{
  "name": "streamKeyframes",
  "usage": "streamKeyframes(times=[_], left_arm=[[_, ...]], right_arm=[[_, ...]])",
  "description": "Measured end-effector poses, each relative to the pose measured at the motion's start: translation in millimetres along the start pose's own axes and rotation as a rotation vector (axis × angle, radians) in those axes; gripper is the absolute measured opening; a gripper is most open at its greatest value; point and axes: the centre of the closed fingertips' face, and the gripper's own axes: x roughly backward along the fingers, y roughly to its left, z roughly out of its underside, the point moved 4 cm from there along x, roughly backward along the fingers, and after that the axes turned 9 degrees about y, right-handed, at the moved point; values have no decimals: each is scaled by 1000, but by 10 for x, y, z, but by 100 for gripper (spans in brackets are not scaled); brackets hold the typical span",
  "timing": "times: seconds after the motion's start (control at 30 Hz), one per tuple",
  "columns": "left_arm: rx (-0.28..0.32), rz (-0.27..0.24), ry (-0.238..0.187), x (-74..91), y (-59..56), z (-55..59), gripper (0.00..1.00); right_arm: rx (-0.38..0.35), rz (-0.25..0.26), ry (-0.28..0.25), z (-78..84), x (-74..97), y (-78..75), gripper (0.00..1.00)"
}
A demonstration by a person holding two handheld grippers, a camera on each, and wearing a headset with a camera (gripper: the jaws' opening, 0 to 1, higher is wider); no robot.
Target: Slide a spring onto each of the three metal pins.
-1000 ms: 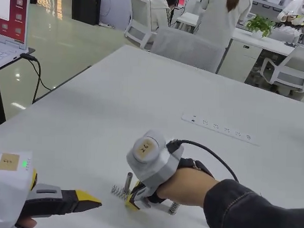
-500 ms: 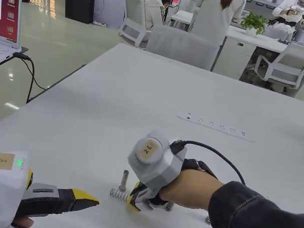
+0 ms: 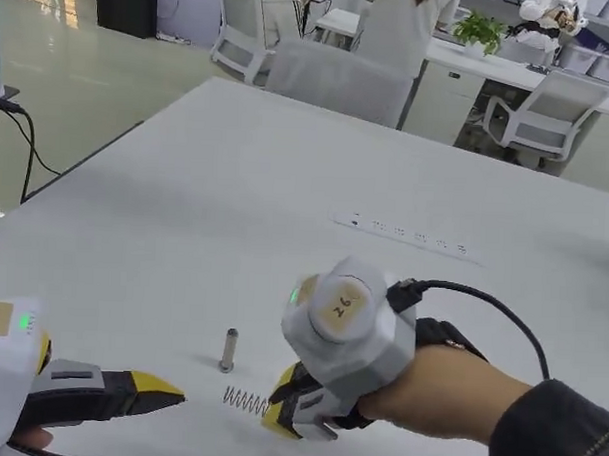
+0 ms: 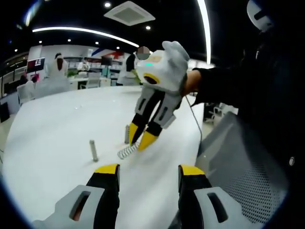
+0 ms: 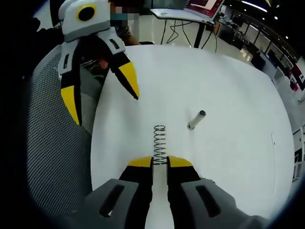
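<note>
Yellow tips of the right tongs (image 5: pixel 159 162) are pinched narrow on one end of a spring (image 5: pixel 159 140). The rest of the coil sticks straight out ahead of the jaws, low over the table (image 3: pixel 286 187); can't tell if it touches. My read: gripping by the end leaves the far mouth free to go over a pin.

Nearest pin (image 5: pixel 196 119) stands upright and bare, just beside the spring's free end, off to one side and not lined up. The left gripper view shows a second pin (image 4: pixel 127 134) right behind the right tongs, also bare as far as I can see.

Left tongs (image 4: pixel 150 169) are wide apart and empty, near the work and pointed at it, likely on standby to steady a pin.

No spring on either pin. Next the coil needs tipping upright over a pin top.
</note>
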Motion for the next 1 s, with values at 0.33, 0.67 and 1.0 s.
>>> streamKeyframes(times=[0.33, 0.67, 1.0], left_arm=[[-34, 18, 6, -25, 23, -84, 41], [-59, 61, -8, -73, -53, -147, 35], [-98, 87, 1, -130, -89, -128, 23]], right_arm=[[14, -21, -30, 111, 254, 368, 7], [36, -20, -74, -4, 359, 543, 7], [88, -20, -70, -100, 342, 528, 7]])
